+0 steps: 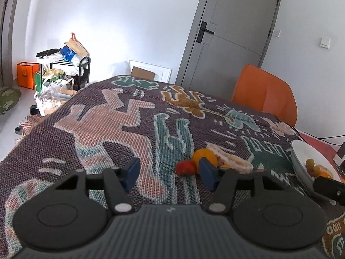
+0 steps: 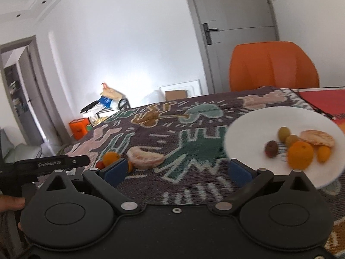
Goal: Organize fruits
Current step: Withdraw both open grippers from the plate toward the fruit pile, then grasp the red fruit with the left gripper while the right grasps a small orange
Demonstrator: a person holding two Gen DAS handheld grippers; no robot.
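A white plate [image 2: 248, 125] on the patterned cloth holds an orange [image 2: 300, 154], two green fruits [image 2: 284, 132], a dark plum [image 2: 271, 148], a small kumquat [image 2: 324, 153] and a pale slice [image 2: 317, 138]. On the cloth to its left lie an orange [image 1: 204, 155], a red fruit [image 1: 185, 168] and a pale slice [image 1: 231, 160]; the slice also shows in the right wrist view [image 2: 145, 157]. My left gripper [image 1: 169, 173] is open and empty, just before the red fruit. My right gripper [image 2: 180, 170] is open and empty, beside the plate's near left edge.
An orange chair [image 2: 273, 67] stands behind the table's far edge. The plate's rim also shows at the right of the left wrist view [image 1: 298, 161]. A black cable [image 1: 319, 139] runs across the red mat at the far right. Clutter and a shelf [image 1: 62, 64] stand by the wall.
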